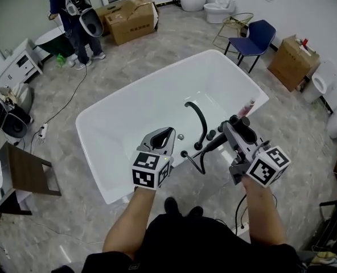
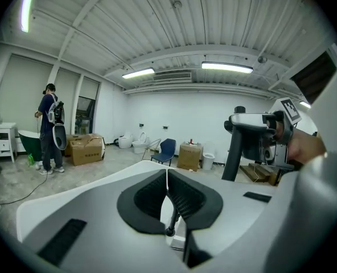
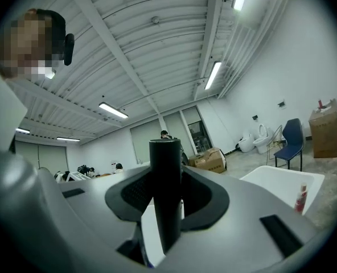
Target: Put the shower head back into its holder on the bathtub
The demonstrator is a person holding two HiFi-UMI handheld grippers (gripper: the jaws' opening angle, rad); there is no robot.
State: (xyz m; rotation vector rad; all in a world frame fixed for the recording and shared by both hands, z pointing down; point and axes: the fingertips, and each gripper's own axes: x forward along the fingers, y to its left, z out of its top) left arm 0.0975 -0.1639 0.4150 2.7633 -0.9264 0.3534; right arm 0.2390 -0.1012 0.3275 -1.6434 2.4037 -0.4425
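A white freestanding oval bathtub (image 1: pixel 128 118) stands on a grey tiled floor, with a black curved faucet spout (image 1: pixel 200 117) rising from its near rim. The right hand-held gripper (image 1: pixel 235 131) is clamped on the black cylindrical shower head (image 3: pixel 165 192), whose handle stands upright between its jaws. In the head view the shower head hangs over the near rim just right of the spout, with a thin black hose (image 1: pixel 198 165) looping below it. The left hand-held gripper (image 1: pixel 166 135) hovers over the same rim left of the spout, its jaws pressed together with nothing gripped. A pink bottle (image 1: pixel 248 107) stands on the tub's right rim, and a dark blue chair (image 1: pixel 254 38) is well apart behind.
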